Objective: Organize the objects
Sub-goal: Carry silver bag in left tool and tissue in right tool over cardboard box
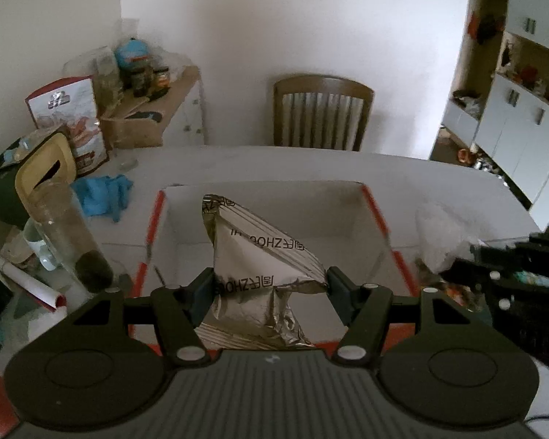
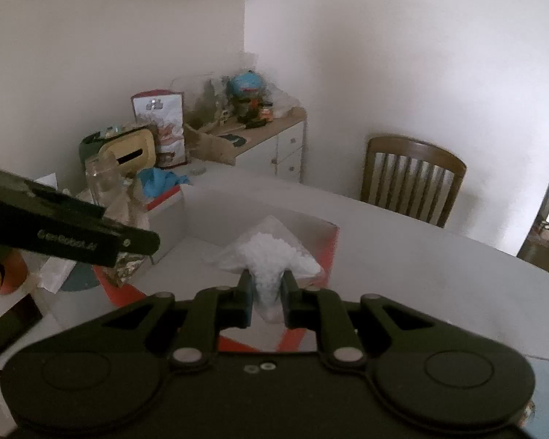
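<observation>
I am gripping a silver foil pouch (image 1: 260, 267) in my left gripper (image 1: 269, 285) above the open box (image 1: 375, 216); my right gripper (image 2: 268, 292) is pinching a clear bag of white granules (image 2: 274, 256) beside it.

The silver packet (image 1: 260, 256) is shiny foil, all crinkled. The clear bag (image 2: 271, 256) is thin, soft plastic with white, grainy bits inside. The box (image 1: 373, 216) looks like smooth white cardboard with red edges. The table (image 1: 402, 172) is pale and matt. The chair (image 1: 322, 113) is brown wood. The blue cloth (image 1: 102, 194) looks soft. Both grippers are matt black plastic.
</observation>
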`<act>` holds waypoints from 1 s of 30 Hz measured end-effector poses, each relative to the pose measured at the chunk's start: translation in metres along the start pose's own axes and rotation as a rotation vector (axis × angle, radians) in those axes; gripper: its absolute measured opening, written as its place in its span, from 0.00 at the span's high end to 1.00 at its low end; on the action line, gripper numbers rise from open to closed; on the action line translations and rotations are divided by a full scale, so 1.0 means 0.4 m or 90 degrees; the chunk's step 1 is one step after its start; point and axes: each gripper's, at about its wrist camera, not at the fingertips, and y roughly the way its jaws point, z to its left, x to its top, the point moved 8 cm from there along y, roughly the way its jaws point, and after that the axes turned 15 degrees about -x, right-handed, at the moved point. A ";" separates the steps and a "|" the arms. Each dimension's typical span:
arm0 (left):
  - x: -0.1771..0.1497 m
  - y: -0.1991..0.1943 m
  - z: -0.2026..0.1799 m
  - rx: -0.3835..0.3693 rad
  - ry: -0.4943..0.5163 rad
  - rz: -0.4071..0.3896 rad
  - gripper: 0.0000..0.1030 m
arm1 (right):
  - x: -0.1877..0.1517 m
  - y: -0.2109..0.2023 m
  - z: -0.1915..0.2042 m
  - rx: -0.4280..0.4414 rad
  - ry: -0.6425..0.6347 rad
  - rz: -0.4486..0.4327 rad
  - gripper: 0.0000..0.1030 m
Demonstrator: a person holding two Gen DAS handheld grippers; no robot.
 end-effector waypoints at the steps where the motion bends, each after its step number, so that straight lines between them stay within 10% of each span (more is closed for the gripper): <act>1: 0.007 0.009 0.016 0.004 0.004 0.002 0.37 | 0.005 0.011 0.014 -0.001 -0.004 0.002 0.87; 30: -0.034 0.393 0.153 -0.005 0.057 0.239 0.37 | -0.094 0.336 0.201 0.035 -0.061 0.252 0.87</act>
